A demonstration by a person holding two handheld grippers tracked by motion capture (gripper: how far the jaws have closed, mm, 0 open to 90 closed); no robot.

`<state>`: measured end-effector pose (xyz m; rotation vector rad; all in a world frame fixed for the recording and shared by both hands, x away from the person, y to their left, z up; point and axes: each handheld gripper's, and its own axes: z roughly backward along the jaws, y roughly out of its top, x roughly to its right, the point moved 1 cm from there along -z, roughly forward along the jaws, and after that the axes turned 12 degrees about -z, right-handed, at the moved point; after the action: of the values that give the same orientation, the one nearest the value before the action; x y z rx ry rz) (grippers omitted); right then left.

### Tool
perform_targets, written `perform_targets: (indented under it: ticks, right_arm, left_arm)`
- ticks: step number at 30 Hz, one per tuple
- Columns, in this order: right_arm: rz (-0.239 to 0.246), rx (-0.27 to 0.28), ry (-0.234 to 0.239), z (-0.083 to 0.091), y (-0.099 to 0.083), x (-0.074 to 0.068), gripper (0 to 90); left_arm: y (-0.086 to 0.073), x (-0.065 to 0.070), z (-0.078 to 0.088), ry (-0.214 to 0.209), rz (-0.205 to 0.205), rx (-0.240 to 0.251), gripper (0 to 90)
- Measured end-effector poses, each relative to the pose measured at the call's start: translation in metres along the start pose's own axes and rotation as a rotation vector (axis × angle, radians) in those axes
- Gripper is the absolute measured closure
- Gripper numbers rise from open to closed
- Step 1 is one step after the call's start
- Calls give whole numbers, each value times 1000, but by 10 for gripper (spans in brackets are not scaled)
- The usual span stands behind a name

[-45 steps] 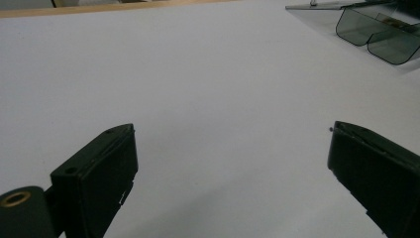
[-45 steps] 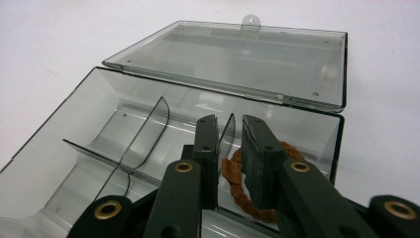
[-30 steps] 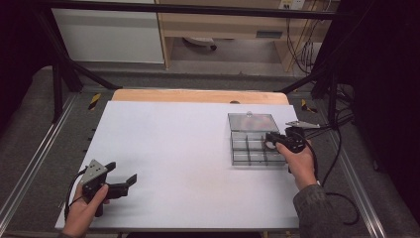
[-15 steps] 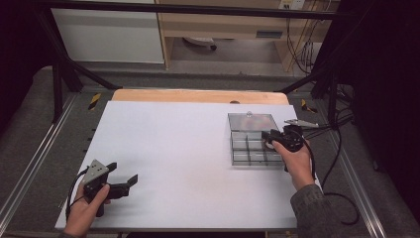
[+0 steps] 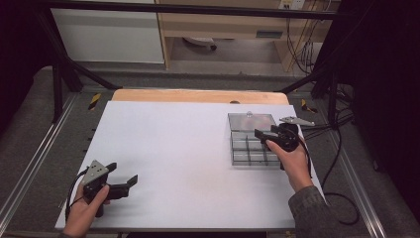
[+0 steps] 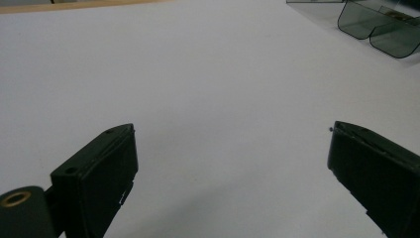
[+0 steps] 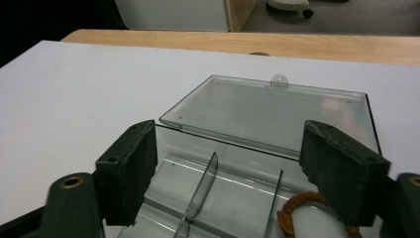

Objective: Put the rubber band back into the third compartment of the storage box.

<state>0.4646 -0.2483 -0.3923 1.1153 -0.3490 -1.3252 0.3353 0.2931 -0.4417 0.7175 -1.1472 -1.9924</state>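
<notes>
2 grippers are over the white worktop [image 5: 188,148]. The left gripper [image 5: 121,184] sits low near the front left corner, its jaws spread wide with bare surface between them. The right gripper [image 5: 263,135] hovers over a clear compartment box [image 5: 250,148] at the right side, jaws spread and empty. The box's lid [image 7: 277,111] lies open flat behind it. A brown braided ring [image 7: 309,208] lies in 1 compartment.

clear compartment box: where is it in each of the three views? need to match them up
High view: the clear plastic compartment box lies right of centre, lid open flat.
Left gripper view: its edge shows in the top right corner.
Right gripper view: centre and bottom, between the open jaws.
Shared landmark: the white table top.
</notes>
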Motion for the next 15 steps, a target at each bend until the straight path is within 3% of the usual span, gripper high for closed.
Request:
perform_targets:
  ticks: [6, 9, 15]
  right_arm:
    - [6, 11, -10, -3, 3, -7, 111]
    - [17, 17, -4, -4, 5, -11, 71]
    - [53, 32, 5, -1, 6, -22, 38]
  left_arm:
    - [0, 2, -3, -3, -3, -9, 50]
    - [0, 5, -5, -18, -24, -24, 51]
    - [0, 2, -2, -9, -11, -14, 51]
